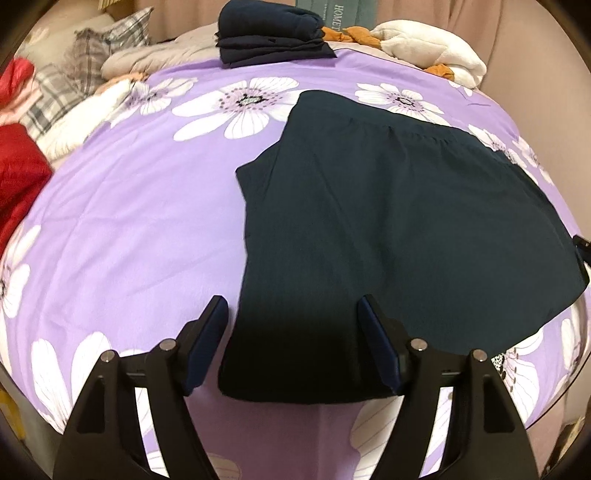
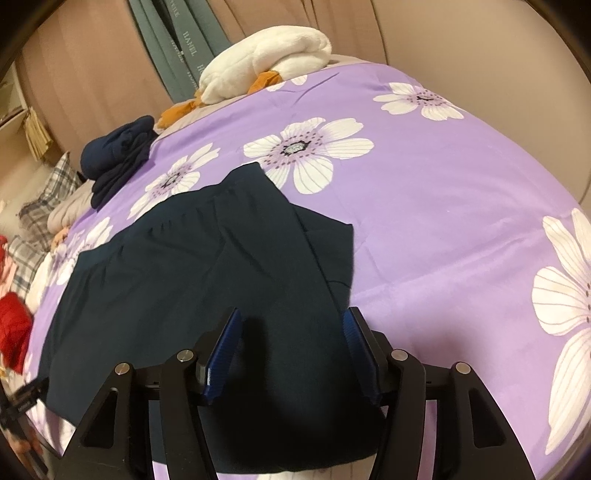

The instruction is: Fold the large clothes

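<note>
A dark teal garment (image 1: 388,221) lies flat, partly folded, on a purple bedspread (image 1: 147,221) printed with white flowers. In the left wrist view my left gripper (image 1: 291,317) hovers open over the garment's near left corner, one finger outside the cloth's edge and the other above the cloth. In the right wrist view the same garment (image 2: 203,277) spreads out to the left, and my right gripper (image 2: 293,317) stands open above its near right end. Neither gripper's pads press on the cloth.
A folded navy stack (image 1: 269,33) sits at the bed's far edge, beside a white plush toy (image 1: 432,48) with orange parts. Red cloth (image 1: 18,177) and plaid pillows (image 1: 74,74) crowd the left side. Bare purple bedspread (image 2: 443,221) lies to the garment's right.
</note>
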Demonstrator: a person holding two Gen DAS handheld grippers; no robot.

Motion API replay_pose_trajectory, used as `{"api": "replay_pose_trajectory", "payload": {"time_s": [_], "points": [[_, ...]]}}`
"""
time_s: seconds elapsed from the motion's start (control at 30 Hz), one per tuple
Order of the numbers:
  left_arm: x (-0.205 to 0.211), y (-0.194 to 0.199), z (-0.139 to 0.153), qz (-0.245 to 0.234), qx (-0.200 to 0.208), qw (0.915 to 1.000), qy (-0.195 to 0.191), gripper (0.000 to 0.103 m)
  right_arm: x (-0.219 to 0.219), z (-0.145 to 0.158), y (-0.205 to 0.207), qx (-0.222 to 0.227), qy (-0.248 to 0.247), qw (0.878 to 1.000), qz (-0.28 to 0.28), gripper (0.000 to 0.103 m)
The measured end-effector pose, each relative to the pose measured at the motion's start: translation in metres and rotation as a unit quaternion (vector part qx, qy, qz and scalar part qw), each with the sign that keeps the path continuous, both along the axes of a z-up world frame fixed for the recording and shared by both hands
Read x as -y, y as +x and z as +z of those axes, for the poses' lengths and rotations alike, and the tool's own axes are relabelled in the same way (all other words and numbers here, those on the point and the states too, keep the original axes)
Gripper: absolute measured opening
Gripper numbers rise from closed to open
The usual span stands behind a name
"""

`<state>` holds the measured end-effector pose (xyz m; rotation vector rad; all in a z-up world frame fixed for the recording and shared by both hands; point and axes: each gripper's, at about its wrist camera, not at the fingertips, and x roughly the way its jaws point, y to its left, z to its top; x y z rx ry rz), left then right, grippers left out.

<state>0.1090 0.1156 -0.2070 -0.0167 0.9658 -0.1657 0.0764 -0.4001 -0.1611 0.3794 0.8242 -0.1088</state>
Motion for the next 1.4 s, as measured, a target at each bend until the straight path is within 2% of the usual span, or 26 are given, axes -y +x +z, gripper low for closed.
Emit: {"api": "replay_pose_trajectory", "payload": {"time_s": [0.47,0.7,0.87,1.07,1.23,1.4], "points": [[-0.02,-0.016,0.009,0.02,0.003,0.9998,0.001,0.073,0.013,0.007,-0.021,0.008,0.001,1.0,-0.026,0.058],[-0.025,-0.027,0.022,0.029,0.024,0.9991,0.021,0.073,0.014,0.023,-0.034,0.036,-0.008,0.999,-0.038,0.058],[-0.023,-0.035,0.04,0.031,0.05,0.9983,0.001,0.073,0.005,0.034,-0.036,0.056,-0.006,0.998,-0.023,0.058],[0.008,-0.037,0.055,0.014,0.073,0.9971,-0.015,0.073,-0.027,0.042,-0.038,0.081,-0.01,0.996,0.019,0.062],[0.042,-0.032,0.052,-0.007,0.067,0.997,-0.039,0.073,-0.059,0.037,-0.037,0.076,-0.027,0.995,0.06,0.063],[0.077,-0.027,0.042,-0.031,0.061,0.9971,-0.035,0.073,-0.095,0.029,-0.031,0.062,-0.057,0.992,0.095,0.063]]}}
